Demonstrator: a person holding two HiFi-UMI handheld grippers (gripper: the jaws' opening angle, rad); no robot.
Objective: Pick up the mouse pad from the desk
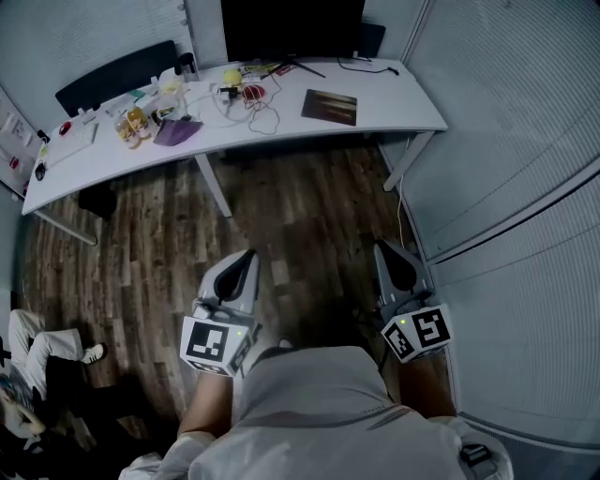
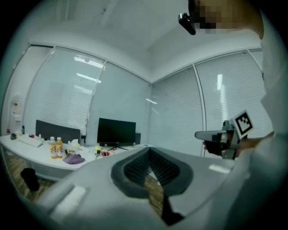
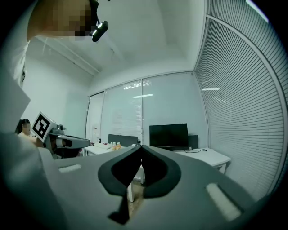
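Well ahead of both claws, your mouse pad [image 1: 329, 106] lies flat on the white bench [image 1: 412, 117], right of the cable tangle [image 1: 261, 112] and nearer your right claw's line than your left's. Your left claw [image 1: 247, 255] is pinched together, empty; your right claw [image 1: 382, 246] is the same. Both hang over the wood floor [image 1: 300, 206], well apart from the bench. In either gripper view the pad is too small to make out. Bare bench surrounds the pad, and the blind-covered wall [image 1: 516, 159] runs close along your right.

white desk [image 1: 394, 105], dark brown mouse pad [image 1: 329, 106], black monitor [image 1: 291, 28], purple cloth [image 1: 176, 131]
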